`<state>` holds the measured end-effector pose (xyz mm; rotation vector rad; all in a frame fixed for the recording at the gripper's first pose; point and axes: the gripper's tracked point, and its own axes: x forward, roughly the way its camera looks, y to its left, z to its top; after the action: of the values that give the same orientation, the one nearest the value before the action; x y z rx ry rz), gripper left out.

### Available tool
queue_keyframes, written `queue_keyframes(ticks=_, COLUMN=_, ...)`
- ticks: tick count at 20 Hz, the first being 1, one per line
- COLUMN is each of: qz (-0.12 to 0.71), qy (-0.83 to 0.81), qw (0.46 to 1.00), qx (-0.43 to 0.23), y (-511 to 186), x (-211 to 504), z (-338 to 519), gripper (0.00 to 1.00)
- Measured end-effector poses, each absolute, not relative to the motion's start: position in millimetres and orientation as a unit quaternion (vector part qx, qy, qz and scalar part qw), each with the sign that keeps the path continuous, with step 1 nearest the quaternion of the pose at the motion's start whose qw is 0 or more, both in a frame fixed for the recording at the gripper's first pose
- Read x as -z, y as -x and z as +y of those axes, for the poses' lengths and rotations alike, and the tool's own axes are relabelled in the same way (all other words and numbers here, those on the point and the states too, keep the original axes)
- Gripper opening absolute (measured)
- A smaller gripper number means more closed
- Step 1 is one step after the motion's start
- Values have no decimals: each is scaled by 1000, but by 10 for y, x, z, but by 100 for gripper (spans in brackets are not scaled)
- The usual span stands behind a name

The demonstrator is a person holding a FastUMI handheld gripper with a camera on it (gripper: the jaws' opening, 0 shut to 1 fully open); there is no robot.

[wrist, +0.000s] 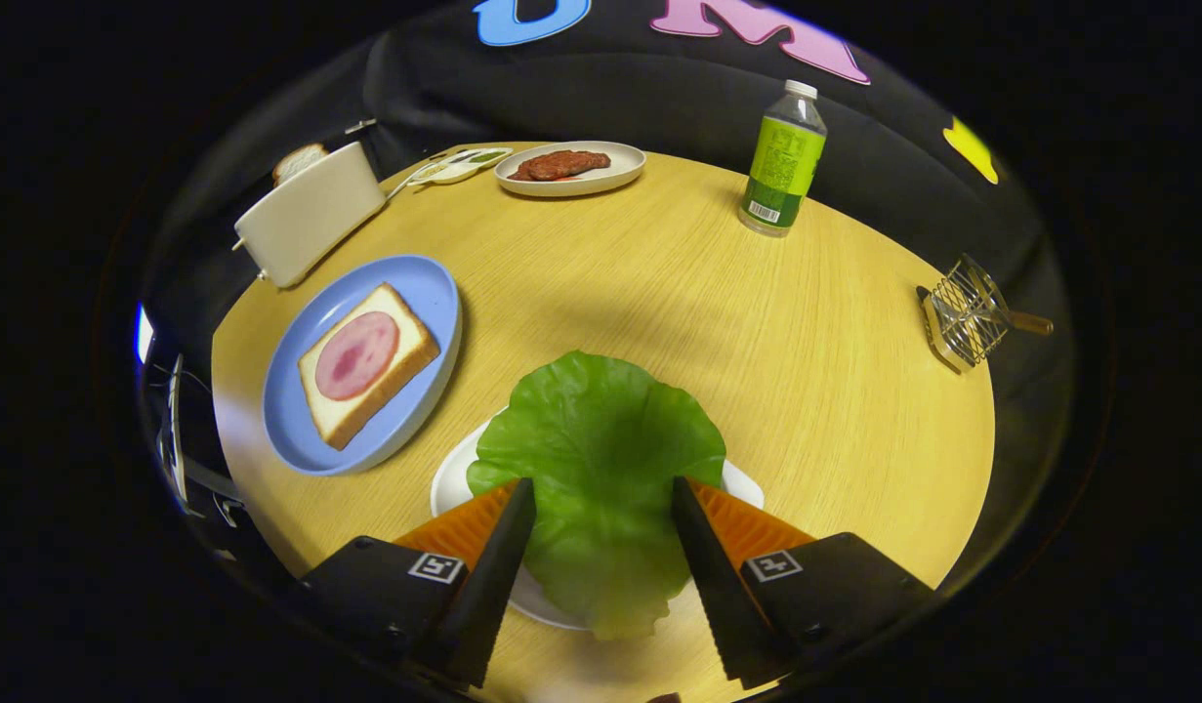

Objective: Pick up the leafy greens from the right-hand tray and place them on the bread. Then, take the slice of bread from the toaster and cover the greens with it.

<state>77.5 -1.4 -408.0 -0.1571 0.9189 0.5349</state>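
A big green lettuce leaf lies on a white tray near the table's front edge. My gripper hangs over it, open, with the leaf spread between and under the two fingers; neither finger presses on it. To the left, a blue plate holds a slice of bread topped with a round pink slice of ham. Behind the plate stands a white toaster with another bread slice poking out of its top.
At the back of the round wooden table sit a white plate with a piece of cooked meat and a small dish. A green-labelled bottle stands at the back right. A wire rack tool lies at the right edge.
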Motion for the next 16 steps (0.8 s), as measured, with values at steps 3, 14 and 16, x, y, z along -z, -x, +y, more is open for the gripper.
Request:
queue_keyframes(ticks=3, qz=444, qy=88, qw=850, qx=-269, y=-735, x=4095, z=-35, gripper=58)
queue_keyframes(ticks=14, qz=390, qy=57, qw=881, qx=-261, y=-679, x=3478, z=0, gripper=8)
queue_keyframes(ticks=16, qz=374, qy=44, qw=888, qx=-262, y=-650, x=3234, z=43, gripper=8)
